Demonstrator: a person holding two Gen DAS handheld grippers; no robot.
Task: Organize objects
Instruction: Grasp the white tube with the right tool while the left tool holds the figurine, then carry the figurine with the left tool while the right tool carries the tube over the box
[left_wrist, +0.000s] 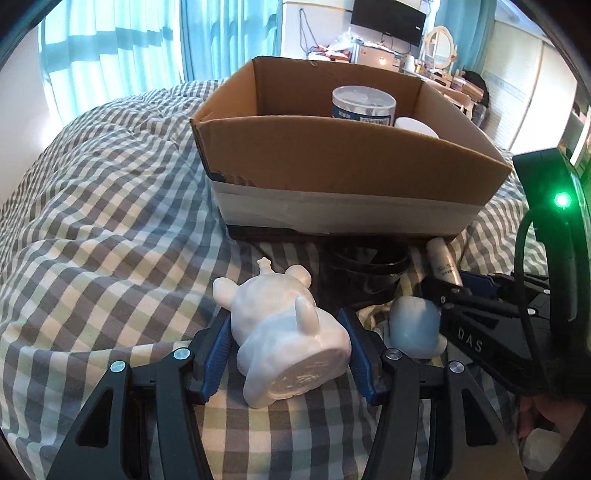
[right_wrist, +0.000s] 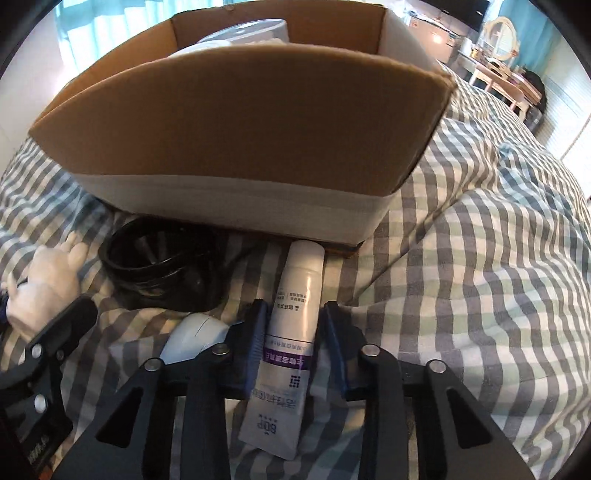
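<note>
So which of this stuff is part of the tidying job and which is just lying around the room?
Job: cardboard box, white figurine between the left fingers, white tube between the right fingers, black bowl, blue toy.
Lying about: checked quilt, curtains, dressing table.

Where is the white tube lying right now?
In the right wrist view, the white tube lies on the checked bedspread between the right gripper fingers, cap toward the cardboard box.

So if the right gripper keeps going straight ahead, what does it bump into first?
The right gripper already has the white tube lying between its open fingers. Going straight, it would slide along the tube, then probably hit the cardboard box, whose front wall stands just past the tube's cap.
</note>
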